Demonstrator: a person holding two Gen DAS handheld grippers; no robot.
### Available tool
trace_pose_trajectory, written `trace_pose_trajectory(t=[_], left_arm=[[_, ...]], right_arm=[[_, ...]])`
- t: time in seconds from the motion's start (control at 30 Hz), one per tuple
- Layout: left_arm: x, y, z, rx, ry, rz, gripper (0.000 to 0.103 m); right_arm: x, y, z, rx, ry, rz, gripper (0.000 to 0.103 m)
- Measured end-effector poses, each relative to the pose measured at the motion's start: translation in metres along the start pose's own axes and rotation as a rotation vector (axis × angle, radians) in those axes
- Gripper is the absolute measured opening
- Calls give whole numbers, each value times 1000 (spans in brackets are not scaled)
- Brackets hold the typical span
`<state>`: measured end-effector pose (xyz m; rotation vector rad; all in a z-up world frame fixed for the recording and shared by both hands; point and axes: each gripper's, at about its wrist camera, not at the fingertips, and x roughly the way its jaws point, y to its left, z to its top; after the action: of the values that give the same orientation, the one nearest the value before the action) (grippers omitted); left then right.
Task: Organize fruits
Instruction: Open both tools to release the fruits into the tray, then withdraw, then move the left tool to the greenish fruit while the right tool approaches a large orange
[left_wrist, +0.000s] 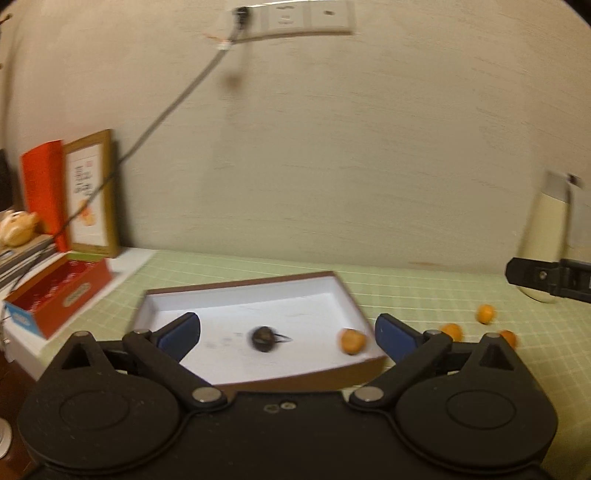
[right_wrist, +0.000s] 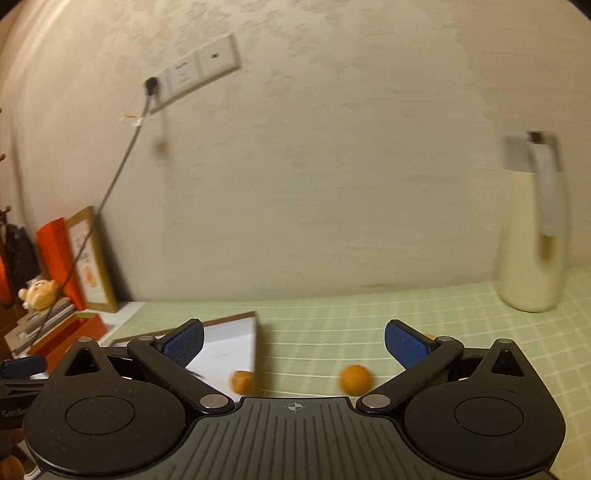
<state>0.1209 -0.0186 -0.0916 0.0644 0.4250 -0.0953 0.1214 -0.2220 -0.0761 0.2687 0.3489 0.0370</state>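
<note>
A shallow white box with a brown rim (left_wrist: 334, 280) lies on the green checked mat. Inside it are a dark round fruit with a stem (left_wrist: 263, 338) and a small orange fruit (left_wrist: 351, 340) near its right wall. Three more orange fruits lie on the mat to the right: (left_wrist: 452, 330), (left_wrist: 486, 314), (left_wrist: 509, 338). My left gripper (left_wrist: 288, 334) is open and empty over the box. My right gripper (right_wrist: 293, 345) is open and empty above the mat, with one orange fruit (right_wrist: 355, 379) between its fingers and the box (right_wrist: 253, 325) with its orange fruit (right_wrist: 242, 381) at left.
A cream bottle (right_wrist: 532, 236) stands at the back right by the wall. At left stand a red box (left_wrist: 59, 295), a framed picture (left_wrist: 92, 192), books and a plush toy (left_wrist: 16, 227). A cable (left_wrist: 166, 114) runs from the wall socket.
</note>
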Motion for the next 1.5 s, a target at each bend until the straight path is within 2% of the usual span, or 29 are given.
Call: trace_pose_trajectory(t=[0.33, 0.57, 0.77, 0.93, 1.07, 1.37, 1.5], left_arm=[[17, -58, -22, 73, 36, -145, 93], [37, -89, -33, 133, 75, -217, 80], [53, -111, -42, 157, 101, -265, 75], [63, -124, -47, 172, 117, -271, 75], [76, -133, -50, 184, 129, -271, 70], [98, -137, -51, 171, 135, -260, 65], [103, -140, -50, 164, 136, -250, 64]], right_arm=[[-36, -66, -14, 93, -15, -144, 103], [-47, -89, -22, 115, 2, -213, 103], [-53, -104, -25, 132, 9, -234, 103], [-55, -116, -28, 167, 21, -244, 103], [-54, -117, -31, 163, 33, -244, 103], [-48, -121, -35, 160, 35, -264, 103], [-34, -116, -39, 116, 75, -274, 103]])
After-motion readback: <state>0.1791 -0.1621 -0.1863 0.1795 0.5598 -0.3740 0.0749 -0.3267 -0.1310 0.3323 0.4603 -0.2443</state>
